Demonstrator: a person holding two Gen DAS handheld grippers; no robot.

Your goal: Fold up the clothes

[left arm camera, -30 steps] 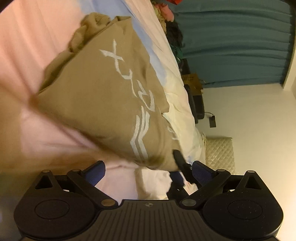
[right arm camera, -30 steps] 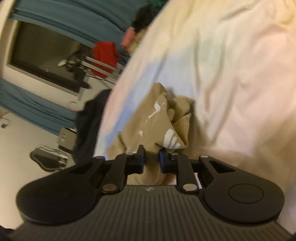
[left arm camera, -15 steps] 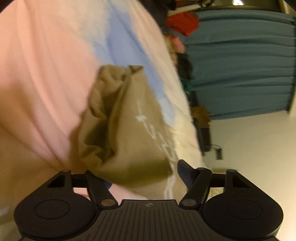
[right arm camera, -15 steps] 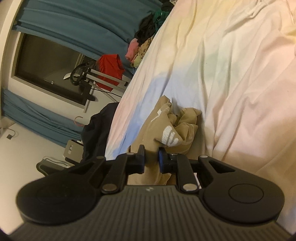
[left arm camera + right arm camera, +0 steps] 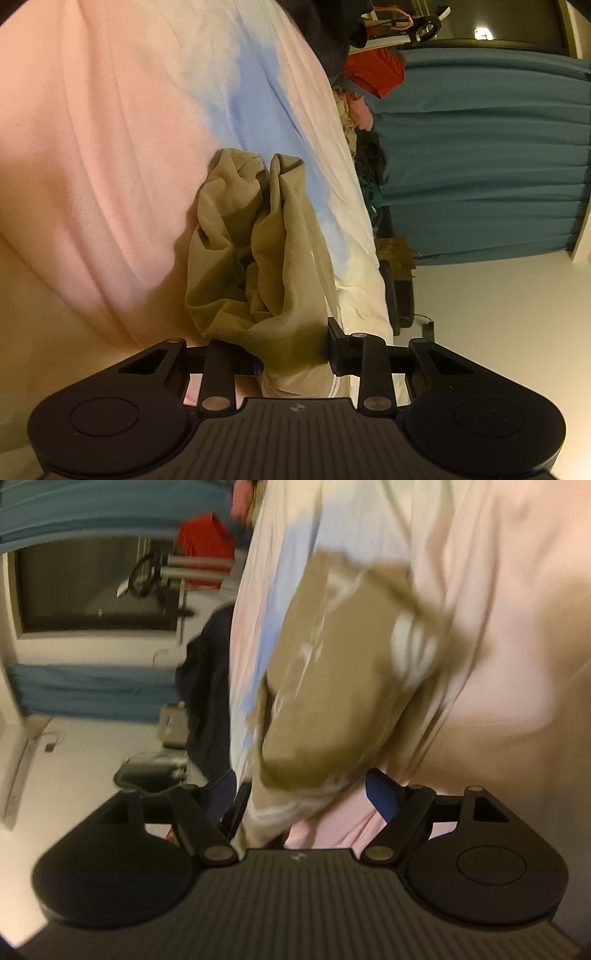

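A khaki garment with white print [image 5: 258, 229] lies bunched on the pastel bed sheet [image 5: 92, 166]. In the left wrist view my left gripper [image 5: 295, 354] is closing, and its jaws squeeze the near end of the bunch; the left finger is hidden behind the cloth. The blurred right wrist view shows the same garment [image 5: 332, 686] on the sheet [image 5: 498, 627]. There my right gripper [image 5: 308, 794] is opening, its fingers wide apart. A fold of the garment lies between them, and neither pad presses on it.
The bed's edge runs along the garment's far side, with pale floor beyond. Teal curtains [image 5: 480, 166], a red item [image 5: 376, 70] and a pile of clothes [image 5: 354, 110] lie beyond the bed. A dark garment [image 5: 207, 686] hangs at the bed's side.
My left gripper went from wide open to closed on the garment, which has crumpled from flat into a bunch. My right gripper let go of the cloth, opened wide, sank and rolled.
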